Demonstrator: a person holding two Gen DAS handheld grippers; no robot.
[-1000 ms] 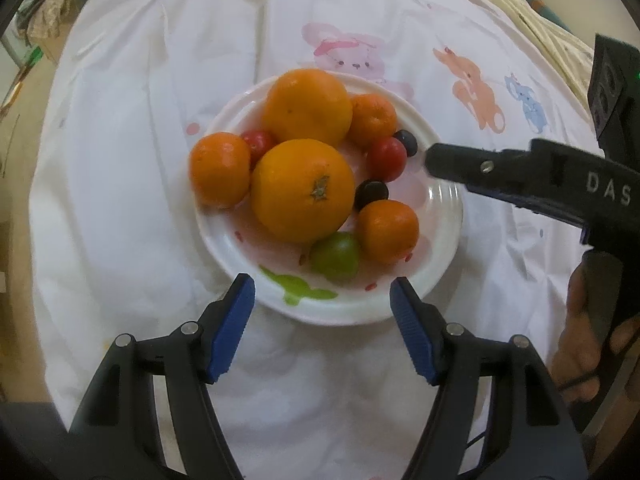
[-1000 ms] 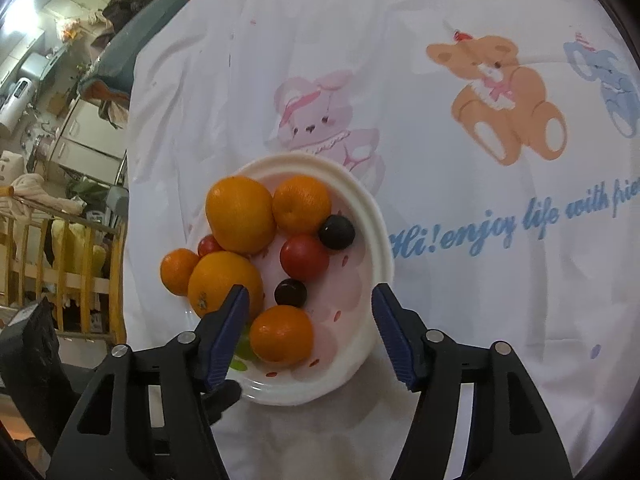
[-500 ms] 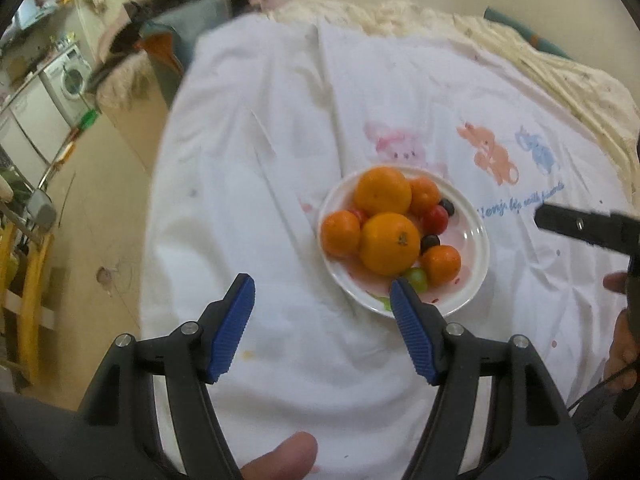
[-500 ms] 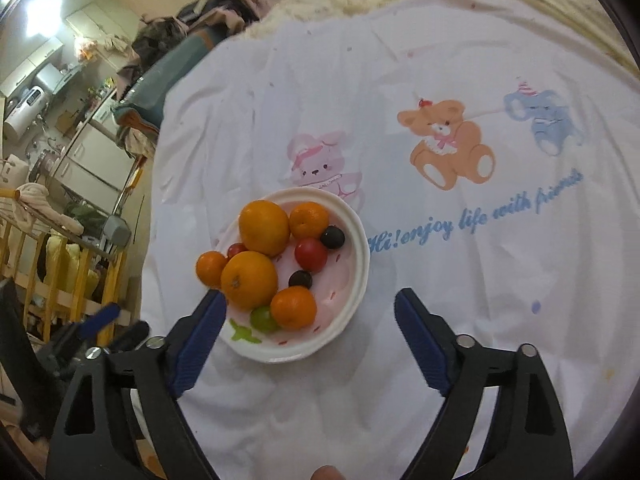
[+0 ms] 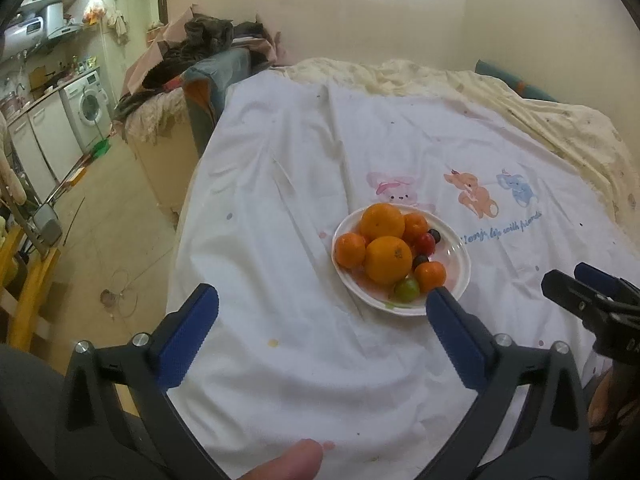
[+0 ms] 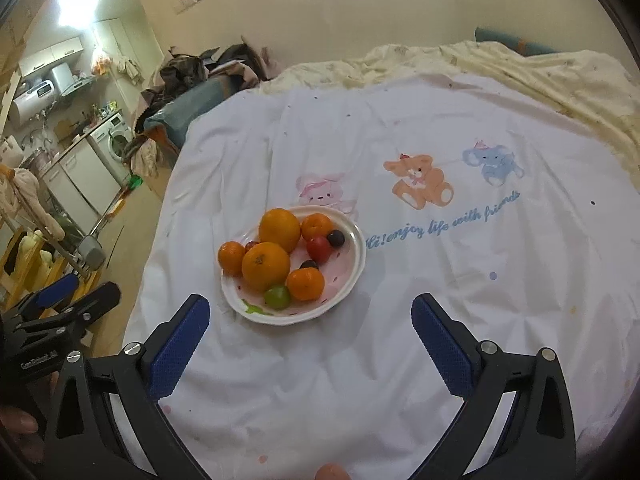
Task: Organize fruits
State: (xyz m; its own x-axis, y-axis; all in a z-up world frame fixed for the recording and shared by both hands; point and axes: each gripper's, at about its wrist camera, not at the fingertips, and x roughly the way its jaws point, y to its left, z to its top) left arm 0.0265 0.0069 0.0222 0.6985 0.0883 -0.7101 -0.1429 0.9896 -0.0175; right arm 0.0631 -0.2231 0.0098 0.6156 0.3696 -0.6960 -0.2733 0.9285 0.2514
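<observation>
On the white sheet (image 6: 460,280), fruit plate (image 6: 352,276) sits ahead of my right hand-held gripper (image 6: 310,340), offset left; left hand-held gripper (image 5: 322,330) nearby. Both spread wide, holding nothing.

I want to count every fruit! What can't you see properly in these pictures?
- Small red fruit: right wrist view, mostly hidden behind the two big oranges.
- Dark grape: half covered by a mandarin.
- Plate near rim: left wrist view, covered by left gripper.
</observation>
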